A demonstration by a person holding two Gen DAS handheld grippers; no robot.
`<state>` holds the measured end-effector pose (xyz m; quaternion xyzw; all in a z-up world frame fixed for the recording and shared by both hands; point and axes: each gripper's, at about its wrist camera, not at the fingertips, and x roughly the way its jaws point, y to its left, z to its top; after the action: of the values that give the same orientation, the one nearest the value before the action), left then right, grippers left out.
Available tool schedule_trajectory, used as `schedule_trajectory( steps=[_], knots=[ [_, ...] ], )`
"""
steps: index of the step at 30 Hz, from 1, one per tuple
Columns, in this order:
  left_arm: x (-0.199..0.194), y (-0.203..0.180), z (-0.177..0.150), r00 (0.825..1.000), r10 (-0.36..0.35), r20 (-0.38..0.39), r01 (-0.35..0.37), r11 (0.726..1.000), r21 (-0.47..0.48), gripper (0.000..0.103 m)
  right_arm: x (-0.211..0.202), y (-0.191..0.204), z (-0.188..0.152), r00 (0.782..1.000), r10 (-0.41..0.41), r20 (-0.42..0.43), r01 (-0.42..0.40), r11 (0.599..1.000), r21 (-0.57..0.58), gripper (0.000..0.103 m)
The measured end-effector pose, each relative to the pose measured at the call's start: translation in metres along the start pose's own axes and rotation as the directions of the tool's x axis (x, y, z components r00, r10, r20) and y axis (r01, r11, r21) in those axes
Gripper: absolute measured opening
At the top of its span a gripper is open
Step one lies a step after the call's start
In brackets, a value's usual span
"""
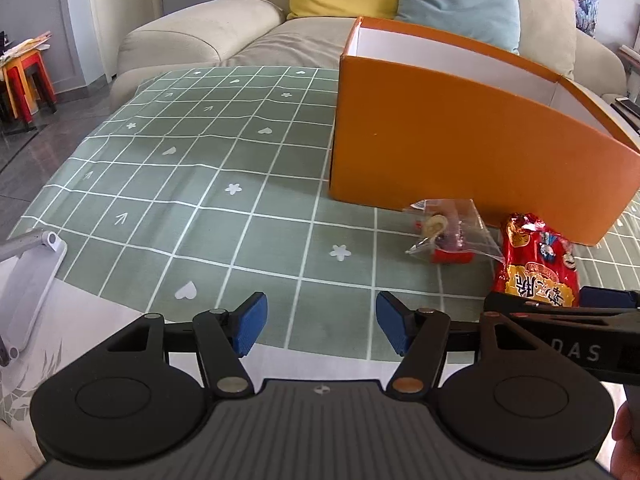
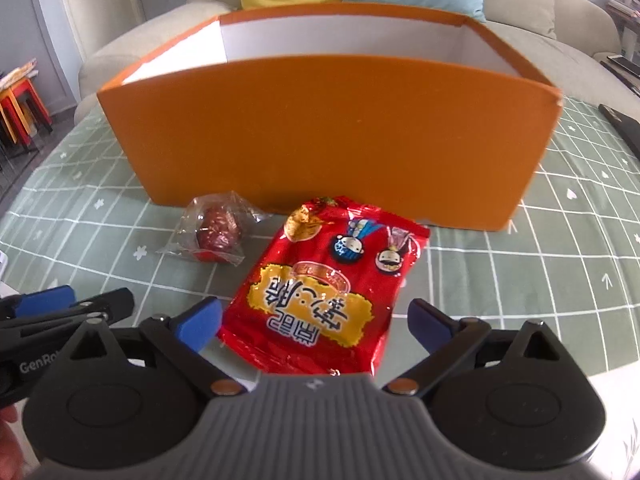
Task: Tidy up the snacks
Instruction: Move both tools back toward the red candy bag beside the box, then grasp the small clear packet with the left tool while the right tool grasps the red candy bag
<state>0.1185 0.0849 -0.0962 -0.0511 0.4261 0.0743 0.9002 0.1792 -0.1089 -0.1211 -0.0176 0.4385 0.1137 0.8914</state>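
Orange cardboard, the open box (image 1: 460, 140) is the landmark. In the left wrist view, a small clear-wrapped snack (image 1: 444, 232) lies just in front of the box's near wall, with the red snack bag (image 1: 536, 260) beside it to the right. The left gripper (image 1: 320, 324) tilts down over bare green checked cloth (image 1: 180, 184), left of the box front, jaws wide and empty.

In the right wrist view, the red snack bag (image 2: 332, 288) lies flat just before the box (image 2: 328, 132), its near end between the wide, empty jaws of the right gripper (image 2: 314, 326), pads not touching. Judged best: straddle the bag's narrow width, close firmly on the crinkly film, lift clear of the tall wall before releasing inside. The gripper angles downward, the bag centred ahead of it.
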Motion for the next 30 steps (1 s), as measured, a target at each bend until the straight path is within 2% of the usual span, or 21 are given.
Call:
schedule_trajectory(
  steps=[7, 13, 21, 25, 30],
  knots=[
    [0.004, -0.008, 0.003, 0.998, -0.069, -0.012, 0.07, 0.998, 0.011, 0.076, -0.002, -0.009, -0.001, 1.0, -0.014, 0.003, 0.014, 0.998, -0.056, 0.093],
    [0.007, -0.019, 0.006, 0.99, -0.142, 0.008, 0.142, 0.99, 0.012, 0.079, -0.009, -0.028, -0.004, 0.997, -0.075, 0.01, 0.076, 0.993, -0.086, 0.093],
    [0.011, -0.024, 0.023, 0.982, -0.184, 0.051, 0.186, 0.982, -0.044, 0.084, -0.008, -0.033, 0.005, 0.999, -0.044, 0.015, 0.045, 0.996, -0.072, 0.094],
    [0.022, -0.028, 0.034, 0.98, -0.193, 0.04, 0.195, 0.98, -0.046, 0.085, 0.0, -0.03, 0.012, 0.999, -0.037, 0.004, 0.037, 0.998, -0.057, 0.096],
    [0.035, -0.032, 0.04, 0.971, -0.238, 0.015, 0.238, 0.969, -0.061, 0.089, 0.007, -0.028, 0.015, 1.0, -0.028, -0.004, 0.028, 0.998, -0.049, 0.097]
  ],
)
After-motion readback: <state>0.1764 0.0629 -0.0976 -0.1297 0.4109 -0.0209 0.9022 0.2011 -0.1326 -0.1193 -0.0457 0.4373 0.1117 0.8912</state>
